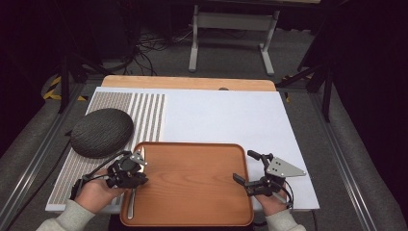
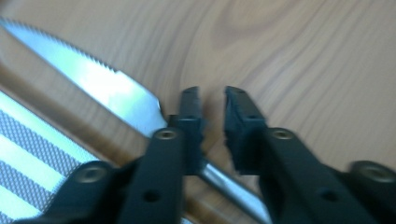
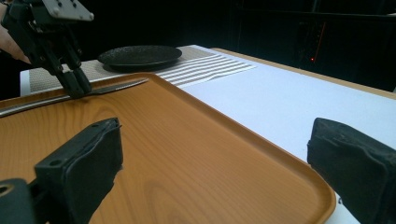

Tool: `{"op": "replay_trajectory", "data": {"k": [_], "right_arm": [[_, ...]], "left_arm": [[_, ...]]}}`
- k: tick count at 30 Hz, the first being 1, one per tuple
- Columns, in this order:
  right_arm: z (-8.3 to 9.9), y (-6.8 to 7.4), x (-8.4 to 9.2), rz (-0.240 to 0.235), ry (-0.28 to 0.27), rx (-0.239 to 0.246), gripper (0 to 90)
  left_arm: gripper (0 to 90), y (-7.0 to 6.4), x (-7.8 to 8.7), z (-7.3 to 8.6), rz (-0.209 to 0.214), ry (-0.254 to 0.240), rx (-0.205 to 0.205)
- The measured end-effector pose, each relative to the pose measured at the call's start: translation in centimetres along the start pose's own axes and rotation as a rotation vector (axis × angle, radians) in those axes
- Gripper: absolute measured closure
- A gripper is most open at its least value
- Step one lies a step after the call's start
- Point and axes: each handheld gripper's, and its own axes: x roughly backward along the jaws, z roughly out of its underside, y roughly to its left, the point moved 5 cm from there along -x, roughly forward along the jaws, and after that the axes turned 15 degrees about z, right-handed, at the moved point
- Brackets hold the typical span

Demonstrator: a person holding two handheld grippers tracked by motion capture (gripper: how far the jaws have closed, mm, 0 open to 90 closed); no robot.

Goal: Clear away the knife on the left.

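Observation:
A silver knife [image 1: 132, 198] with a serrated blade [image 2: 107, 88] lies along the left edge of a wooden tray [image 1: 192, 178]. My left gripper [image 1: 137, 177] reaches down onto it, and its jaws stand a narrow gap apart with the knife's neck crossing between them [image 2: 212, 93]. The right gripper view shows the left gripper [image 3: 77, 88] touching the knife [image 3: 112, 86] at the tray's far side. My right gripper [image 1: 245, 166] is wide open at the tray's right rim, with the rim and bare tray [image 3: 187, 140] between its jaws [image 3: 215, 154].
A dark round plate [image 1: 102, 131] sits on a striped placemat [image 1: 149, 115] left of the tray. A white sheet [image 1: 231, 115] covers the table behind and to the right. A table frame [image 1: 231, 29] stands on the floor beyond.

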Motion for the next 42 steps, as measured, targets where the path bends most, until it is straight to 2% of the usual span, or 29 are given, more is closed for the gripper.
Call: {"op": "replay_trajectory", "data": {"k": [1,2,4,6,7,8,9,10,12,13,14,15,18,19,21,22,23,24,25,27,29,31,33,35,38,39,40,42], "right_arm": [[0.0,0.0,0.0,0.000,-0.002,0.001,3.8],[0.0,0.0,0.0,0.000,-0.002,0.000,3.8],[-0.1,0.0,0.0,0.000,-0.005,-0.001,3.8],[-0.1,0.1,-0.1,-0.001,-0.004,-0.001,3.8],[-0.1,0.1,-0.1,-0.001,-0.004,-0.001,3.8],[0.0,0.1,-0.1,-0.002,0.001,0.000,3.8],[0.0,0.1,-0.1,-0.002,0.001,0.000,3.8],[0.0,0.1,-0.1,-0.001,0.000,0.000,3.8],[0.0,0.0,0.0,0.000,-0.001,-0.001,3.8],[0.0,0.0,0.0,0.000,-0.001,-0.001,3.8],[0.0,0.0,0.1,0.001,-0.002,0.000,3.8],[0.0,0.0,0.1,0.001,-0.001,-0.001,3.8],[0.0,-0.1,0.1,0.001,-0.003,-0.002,3.8],[0.0,-0.1,0.1,0.001,-0.003,-0.002,3.8],[0.0,0.0,0.1,0.001,-0.003,-0.002,3.8],[0.0,0.0,0.1,0.001,-0.003,-0.002,3.8],[0.0,0.0,0.1,0.001,-0.003,-0.003,3.8],[0.0,0.0,0.1,0.001,-0.003,-0.003,3.8],[0.0,0.0,0.1,0.001,-0.003,-0.004,3.8],[0.0,0.0,0.1,0.001,-0.003,-0.003,3.8],[0.0,0.0,0.1,0.001,-0.003,-0.005,3.8],[0.0,0.0,0.1,0.001,-0.003,-0.005,3.8],[0.0,-0.1,0.1,0.000,-0.004,-0.006,3.8],[0.0,-0.1,0.1,0.001,-0.005,-0.006,3.8],[0.0,-0.1,0.1,0.001,-0.005,-0.010,3.8],[0.0,-0.1,0.1,0.001,-0.006,-0.010,3.8],[0.0,-0.1,0.1,0.001,-0.006,-0.010,3.8],[0.0,-0.1,0.2,0.001,-0.008,-0.012,3.8]], "left_arm": [[63.7,-0.1,0.3,-0.1,-0.008,-0.022,-0.040],[58.6,-0.1,0.3,-0.1,-0.008,-0.022,-0.040],[49.0,-0.4,1.0,-0.5,-0.007,-0.080,-0.078],[40.0,-0.7,1.4,-0.6,-0.020,-0.118,-0.109],[36.9,-0.7,1.4,-0.6,-0.020,-0.118,-0.109],[33.7,-0.9,1.8,-0.8,-0.030,-0.162,-0.134],[29.6,-0.9,1.8,-0.8,-0.030,-0.162,-0.134],[27.2,-1.1,2.2,-0.9,-0.028,-0.218,-0.155],[24.1,-1.3,2.7,-0.9,-0.015,-0.278,-0.175],[22.4,-1.3,2.7,-0.9,-0.015,-0.278,-0.175],[20.4,-1.3,2.9,-0.9,-0.008,-0.308,-0.181],[18.8,-1.4,3.3,-0.8,0.001,-0.366,-0.192],[14.1,-1.5,3.7,-0.4,0.012,-0.444,-0.213],[12.6,-1.5,3.7,-0.4,0.012,-0.444,-0.213],[11.2,-1.6,4.0,-0.2,0.008,-0.493,-0.231],[8.7,-1.6,4.4,0.1,0.021,-0.552,-0.242],[6.9,-1.6,4.5,0.3,0.021,-0.580,-0.253],[5.5,-1.6,4.5,0.3,0.021,-0.580,-0.253],[4.7,-1.5,4.7,0.6,0.027,-0.626,-0.265],[3.0,-1.5,4.8,0.8,0.031,-0.643,-0.270],[2.1,-1.3,5.0,1.4,0.039,-0.706,-0.276],[1.5,-1.2,5.0,1.6,0.046,-0.721,-0.277],[1.0,-1.1,5.2,2.2,0.044,-0.769,-0.289],[0.8,-1.1,5.2,2.4,0.046,-0.780,-0.290],[0.5,-0.9,5.3,3.3,0.021,-0.819,-0.306],[0.8,-0.9,5.3,3.3,0.021,-0.819,-0.306],[0.8,-0.7,5.3,3.6,0.004,-0.826,-0.313],[0.7,-0.3,5.2,4.4,-0.001,-0.848,-0.305]]}}
